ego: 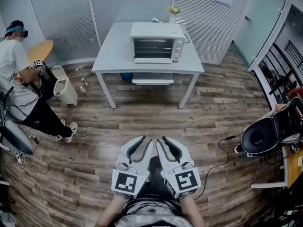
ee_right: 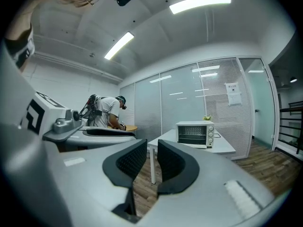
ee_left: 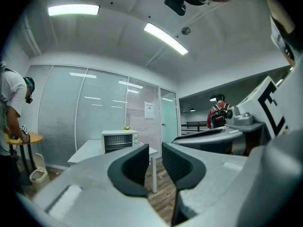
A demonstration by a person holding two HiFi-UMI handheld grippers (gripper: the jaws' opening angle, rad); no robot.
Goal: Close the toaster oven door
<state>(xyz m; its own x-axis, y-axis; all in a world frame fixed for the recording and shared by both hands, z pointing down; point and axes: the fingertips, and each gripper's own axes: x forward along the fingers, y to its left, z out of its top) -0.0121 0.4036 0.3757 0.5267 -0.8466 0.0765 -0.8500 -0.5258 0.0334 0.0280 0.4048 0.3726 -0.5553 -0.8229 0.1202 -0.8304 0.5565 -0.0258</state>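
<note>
Head view: the toaster oven sits on the table, right of its middle, door dropped open. Across the wood floor from the table, left gripper and right gripper sit side by side, fingers parted and empty. A bin and a person are left of the table.

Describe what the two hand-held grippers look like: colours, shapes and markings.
The left gripper and right gripper match. Both have smooth, curved white shells tapering to two jaws, each lined with a dark, finely textured pad. Behind the jaws each carries a white cube with black square markers.
</note>
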